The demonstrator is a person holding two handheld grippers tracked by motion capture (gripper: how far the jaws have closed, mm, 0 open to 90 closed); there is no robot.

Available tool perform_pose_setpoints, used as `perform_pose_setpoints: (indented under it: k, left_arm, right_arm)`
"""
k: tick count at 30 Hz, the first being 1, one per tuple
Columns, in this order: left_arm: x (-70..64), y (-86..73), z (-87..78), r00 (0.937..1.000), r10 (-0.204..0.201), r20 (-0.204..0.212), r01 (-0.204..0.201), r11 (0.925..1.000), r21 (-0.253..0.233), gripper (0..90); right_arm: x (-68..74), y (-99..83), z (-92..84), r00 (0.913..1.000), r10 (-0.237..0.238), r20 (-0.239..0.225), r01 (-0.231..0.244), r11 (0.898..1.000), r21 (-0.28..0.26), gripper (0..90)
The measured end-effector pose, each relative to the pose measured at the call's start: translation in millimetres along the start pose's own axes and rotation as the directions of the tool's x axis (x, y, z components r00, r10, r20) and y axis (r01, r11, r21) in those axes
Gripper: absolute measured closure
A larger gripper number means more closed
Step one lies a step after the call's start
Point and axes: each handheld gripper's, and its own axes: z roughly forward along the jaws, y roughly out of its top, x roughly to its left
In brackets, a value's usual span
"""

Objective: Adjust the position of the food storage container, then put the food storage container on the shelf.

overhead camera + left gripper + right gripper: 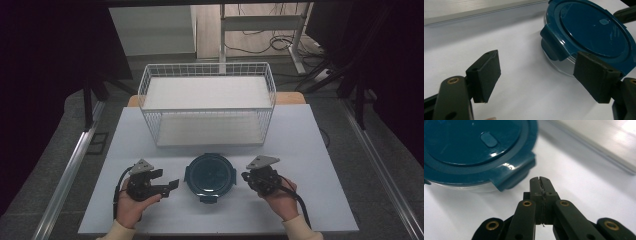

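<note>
Round container w/ dark-teal clip lid sitting flat on white desk, centre-front, between both hands. Lid on, side latches folded down over clear base.

Left hand-held gripper just left of container, low over desk, pointed toward it. Jaws spread wide, nothing between them; in left gripper view one pad over bare desk, other pad overlapping lid's near rim in the frame; contact w/ rim not clear.

Right hand-held gripper just right of container, held in person's right hand. Jaws pressed together, empty; in right gripper view tips just beside a lid latch, small gap, not touching.

White wire basket w/ two white shelves behind container, toward desk's far edge, well apart from both grippers. Cables trailing from each gripper toward person. Cream sleeves at bottom of high view.
</note>
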Motion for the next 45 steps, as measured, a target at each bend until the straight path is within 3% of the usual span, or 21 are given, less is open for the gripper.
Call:
perform_pose_setpoints:
  k: [4,7,8,10,12,13,14,17,28,34,35,37,38,41,45]
  left_arm:
    - [2.6,1.0,-1.7,1.0000,-0.006,0.006,0.006,1.0000,-0.006,21.1]
    - [3.8,1.0,-0.7,0.9999,-0.014,0.006,0.014,0.9999,-0.001,21.1]
    - [3.7,0.2,-1.0,0.9999,-0.016,0.006,0.016,0.9999,0.000,21.1]
    - [2.7,0.6,-2.1,0.9998,-0.019,0.008,0.019,0.9998,-0.005,21.1]
    - [1.3,2.0,-3.0,0.9997,-0.017,0.016,0.018,0.9997,-0.015,20.7]
    - [1.3,2.0,-3.0,0.9997,-0.017,0.016,0.018,0.9997,-0.015,20.4]
    - [0.0,3.2,-3.3,0.9994,-0.020,0.028,0.021,0.9995,-0.024,19.7]
    - [-2.0,4.5,-2.3,0.9980,-0.035,0.052,0.036,0.9991,-0.024,17.7]
    - [-3.6,6.8,-4.9,0.9883,-0.087,0.125,0.091,0.9956,-0.024,16.4]
    - [-5.1,7.6,-4.3,0.9814,-0.106,0.160,0.110,0.9937,-0.018,16.5]
    - [-6.3,8.3,-4.5,0.9792,-0.109,0.171,0.114,0.9933,-0.017,16.4]
    - [-6.8,8.6,-4.2,0.9781,-0.112,0.175,0.117,0.9930,-0.015,16.2]
    - [-6.9,9.0,-2.3,0.9749,-0.123,0.186,0.127,0.9918,-0.010,15.5]
    - [-6.1,10.3,1.6,0.9632,-0.157,0.218,0.161,0.9869,0.001,12.8]
    - [-5.7,12.6,6.1,0.9560,-0.182,0.230,0.184,0.9828,0.013,12.6]
  right_arm:
    - [-9.8,-10.0,-11.1,0.9976,0.063,-0.026,-0.065,0.996,-0.056,89.9]
    - [-13.0,-12.5,-13.1,0.9962,0.080,-0.033,-0.082,0.994,-0.067,89.7]
    - [-15.8,-13.5,-15.2,0.9945,0.096,-0.041,-0.099,0.991,-0.091,77.6]
    - [-16.0,-13.4,-15.5,0.9916,0.124,-0.037,-0.127,0.986,-0.107,63.1]
    - [-15.3,-13.5,-15.5,0.9894,0.139,-0.042,-0.143,0.983,-0.117,51.0]
    - [-15.3,-13.5,-15.5,0.9894,0.139,-0.042,-0.143,0.983,-0.117,51.0]
    - [-15.1,-13.4,-15.0,0.9834,0.163,-0.080,-0.171,0.979,-0.114,38.7]
    - [-15.3,-14.4,-12.6,0.9785,0.182,-0.096,-0.192,0.976,-0.105,31.6]
    - [-12.5,-15.8,-9.8,0.9715,0.214,-0.102,-0.223,0.971,-0.081,21.9]
    - [-13.3,-14.2,-12.8,0.9618,0.245,-0.122,-0.259,0.960,-0.109,19.3]
    - [-14.3,-13.4,-14.4,0.9529,0.266,-0.145,-0.284,0.952,-0.117,17.6]
    - [-14.5,-12.9,-14.4,0.9487,0.277,-0.151,-0.296,0.948,-0.118,16.9]
    - [-14.1,-12.1,-12.6,0.9387,0.300,-0.169,-0.321,0.940,-0.112,15.0]
    - [-13.2,-11.5,-7.2,0.9210,0.340,-0.191,-0.361,0.928,-0.090,13.4]
    - [-11.4,-9.3,0.6,0.8939,0.383,-0.234,-0.407,0.911,-0.064,12.9]
